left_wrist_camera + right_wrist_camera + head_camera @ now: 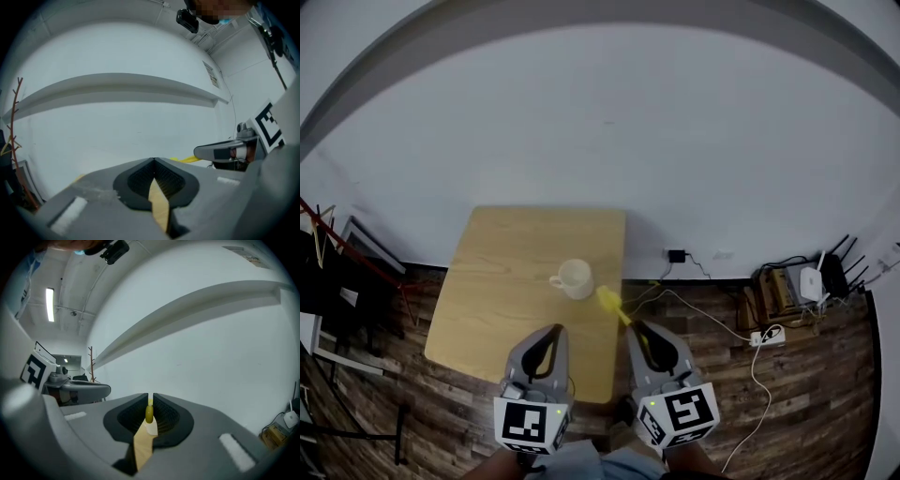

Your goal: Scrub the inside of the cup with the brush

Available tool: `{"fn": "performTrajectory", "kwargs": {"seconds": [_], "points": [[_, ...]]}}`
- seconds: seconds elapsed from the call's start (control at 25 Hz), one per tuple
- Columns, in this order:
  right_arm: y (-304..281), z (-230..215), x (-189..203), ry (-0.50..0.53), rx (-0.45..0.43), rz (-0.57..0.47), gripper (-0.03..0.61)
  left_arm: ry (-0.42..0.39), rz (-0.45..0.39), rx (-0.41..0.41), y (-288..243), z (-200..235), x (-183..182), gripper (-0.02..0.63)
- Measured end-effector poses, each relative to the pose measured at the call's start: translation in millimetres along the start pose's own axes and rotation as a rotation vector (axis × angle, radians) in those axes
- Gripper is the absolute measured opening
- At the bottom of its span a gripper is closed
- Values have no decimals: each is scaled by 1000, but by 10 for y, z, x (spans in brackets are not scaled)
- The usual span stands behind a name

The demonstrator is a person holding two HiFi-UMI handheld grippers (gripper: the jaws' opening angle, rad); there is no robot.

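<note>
A white cup [574,278] stands on the small wooden table [502,281], near its right edge, handle to the left. My right gripper [636,325] is shut on the handle of a yellow brush [612,302], whose head points at the cup from the right and stops just short of it. In the right gripper view the brush [149,412] sits pinched between the closed jaws of the right gripper [150,395]. My left gripper [555,328] hovers over the table's near edge, shut and empty. In the left gripper view the left gripper [154,160] shows only table wood through its slit.
A white wall rises behind the table. On the wood floor to the right lie a power strip with cables [766,335] and a router [811,278]. A dark rack [323,272] stands at the left. The right gripper [225,152] shows in the left gripper view.
</note>
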State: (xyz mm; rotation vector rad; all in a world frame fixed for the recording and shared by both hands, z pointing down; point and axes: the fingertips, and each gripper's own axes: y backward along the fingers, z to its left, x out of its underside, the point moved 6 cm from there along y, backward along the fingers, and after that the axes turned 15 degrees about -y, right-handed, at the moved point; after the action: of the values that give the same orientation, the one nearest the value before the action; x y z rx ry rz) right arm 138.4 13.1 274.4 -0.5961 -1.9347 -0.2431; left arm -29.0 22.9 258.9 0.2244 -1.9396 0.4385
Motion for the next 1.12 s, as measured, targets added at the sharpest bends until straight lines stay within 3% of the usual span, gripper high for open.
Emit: {"fn": "performTrajectory", "kwargs": {"seconds": [0.28, 0.48, 1.12], "points": [[-354, -1, -46, -5, -44, 21, 40, -17, 3, -34, -134, 202, 11, 18], [-580, 23, 15, 11, -23, 53, 40, 42, 16, -17, -259, 396, 183, 18], [-1348, -29, 489, -34, 107, 230, 40, 140, -28, 245, -1152, 1084, 1267, 20]]}}
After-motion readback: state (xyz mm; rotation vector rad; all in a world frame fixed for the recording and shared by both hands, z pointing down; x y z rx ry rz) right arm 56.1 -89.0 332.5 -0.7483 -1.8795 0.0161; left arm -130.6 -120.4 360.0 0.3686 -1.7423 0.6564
